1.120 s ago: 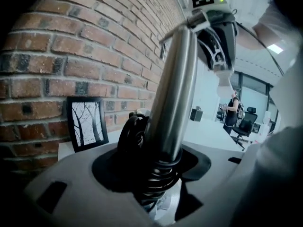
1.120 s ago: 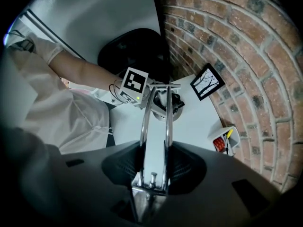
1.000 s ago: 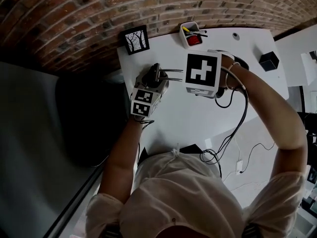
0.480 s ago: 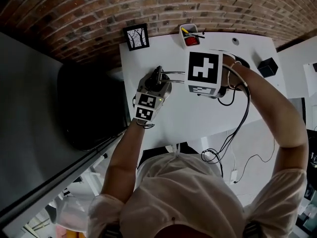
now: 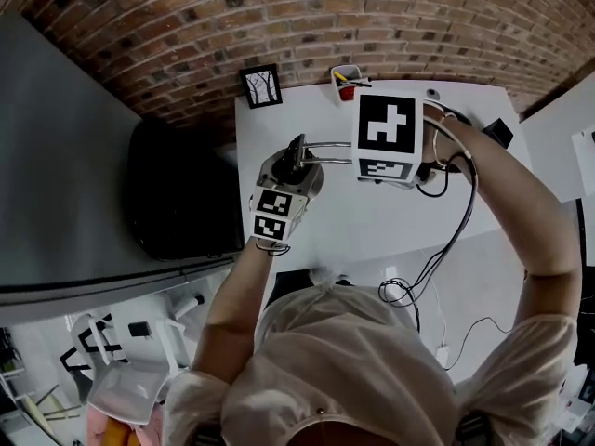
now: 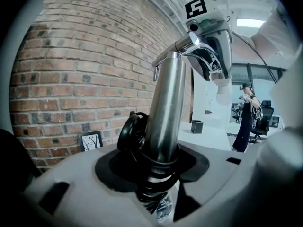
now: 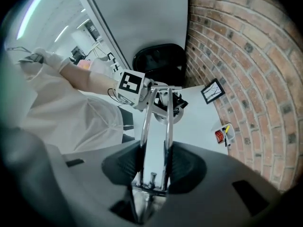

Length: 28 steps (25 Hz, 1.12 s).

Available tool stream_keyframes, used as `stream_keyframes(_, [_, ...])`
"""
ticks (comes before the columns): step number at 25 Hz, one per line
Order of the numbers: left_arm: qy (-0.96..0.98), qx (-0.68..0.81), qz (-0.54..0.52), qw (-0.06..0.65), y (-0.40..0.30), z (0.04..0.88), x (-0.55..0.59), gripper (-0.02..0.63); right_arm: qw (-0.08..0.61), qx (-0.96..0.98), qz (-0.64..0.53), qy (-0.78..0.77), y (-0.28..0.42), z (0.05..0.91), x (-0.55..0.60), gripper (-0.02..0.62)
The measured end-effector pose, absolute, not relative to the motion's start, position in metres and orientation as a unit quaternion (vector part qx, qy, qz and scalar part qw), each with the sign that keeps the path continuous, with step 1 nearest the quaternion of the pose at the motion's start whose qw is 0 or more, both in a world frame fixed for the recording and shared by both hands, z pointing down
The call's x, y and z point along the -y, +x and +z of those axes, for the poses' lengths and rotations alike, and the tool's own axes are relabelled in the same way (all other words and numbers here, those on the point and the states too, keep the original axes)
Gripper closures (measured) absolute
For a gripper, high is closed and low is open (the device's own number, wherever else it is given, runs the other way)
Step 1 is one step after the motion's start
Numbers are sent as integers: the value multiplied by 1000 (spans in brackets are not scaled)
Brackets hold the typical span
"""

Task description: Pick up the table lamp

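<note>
Lamp (image 6: 165, 108): head hidden under right gripper (image 7: 154, 174); its jaws clamp arm rods, left gripper (image 6: 158, 171) clamps post.

lamp (image 6: 165, 103): silver | wall (image 5: 186, 26): red brick | table (image 5: 372, 221): white | frame (image 5: 261, 85): black

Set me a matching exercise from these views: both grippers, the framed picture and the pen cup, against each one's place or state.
1 left gripper
2 right gripper
3 framed picture
4 pen cup

A shut on the lamp's twin rods
B back-left corner of the table
C shut on the lamp's steel column
D back edge of the table, near its middle

Pairs: 1-C, 2-A, 3-B, 4-D
</note>
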<state>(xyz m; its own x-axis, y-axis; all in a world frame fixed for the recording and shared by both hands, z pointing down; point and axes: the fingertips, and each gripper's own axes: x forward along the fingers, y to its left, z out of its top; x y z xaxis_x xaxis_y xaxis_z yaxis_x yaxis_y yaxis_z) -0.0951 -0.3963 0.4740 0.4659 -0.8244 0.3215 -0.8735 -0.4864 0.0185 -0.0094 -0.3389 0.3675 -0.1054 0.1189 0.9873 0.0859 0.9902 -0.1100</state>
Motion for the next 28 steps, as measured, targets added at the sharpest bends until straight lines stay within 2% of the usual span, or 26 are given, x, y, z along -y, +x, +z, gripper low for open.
stream_keyframes(14, [828, 545, 119, 55, -40, 406, 335, 393, 650, 754, -45, -84, 55, 310, 275, 456])
stream_keyframes(28, [820, 559, 111, 52, -17, 402, 318, 393, 652, 750, -62, -95, 80, 307, 261, 454])
